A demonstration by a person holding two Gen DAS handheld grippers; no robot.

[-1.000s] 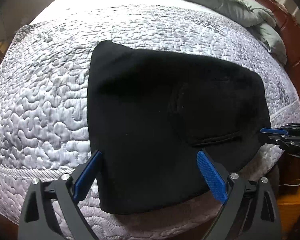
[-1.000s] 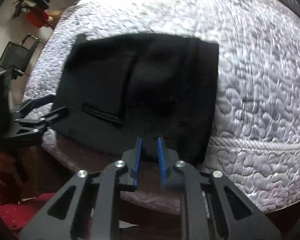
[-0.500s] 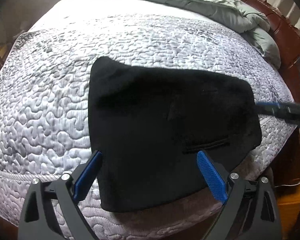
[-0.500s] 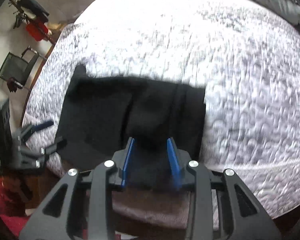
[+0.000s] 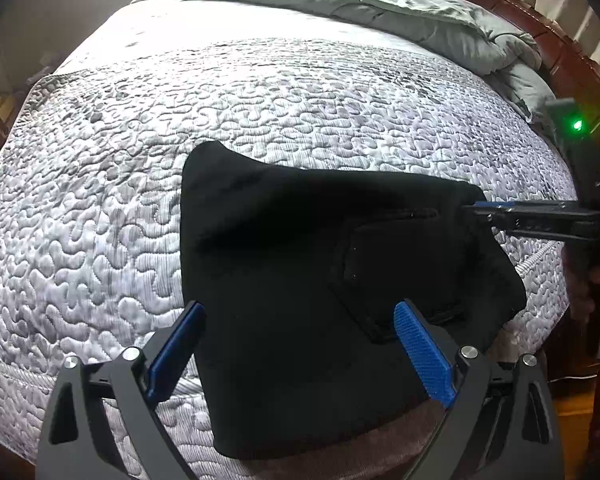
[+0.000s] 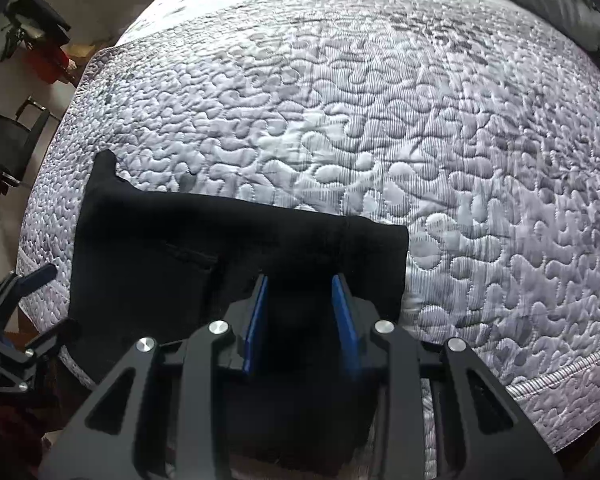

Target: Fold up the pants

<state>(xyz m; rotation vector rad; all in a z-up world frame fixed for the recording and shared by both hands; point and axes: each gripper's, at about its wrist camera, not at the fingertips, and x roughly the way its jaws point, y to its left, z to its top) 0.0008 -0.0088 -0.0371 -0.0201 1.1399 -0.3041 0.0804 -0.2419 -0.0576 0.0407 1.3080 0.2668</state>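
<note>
Under the right gripper (image 6: 300,304), pants (image 6: 180,264) partly hidden

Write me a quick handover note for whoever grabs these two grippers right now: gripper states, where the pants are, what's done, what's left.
Left gripper: jaws wide open, nothing between the pads, above the near part of the pants.
Right gripper: jaws have just been opening and stand partly open over the pants' right end; no cloth looks pinched.
Pants: black, folded into a compact block at the near edge of the quilted mattress, near side hanging slightly over it. Grey duvet is bunched at the far end.
Done: at least one fold is in.
Left: judge whether another fold or smoothing is needed, then clear both grippers.
</note>
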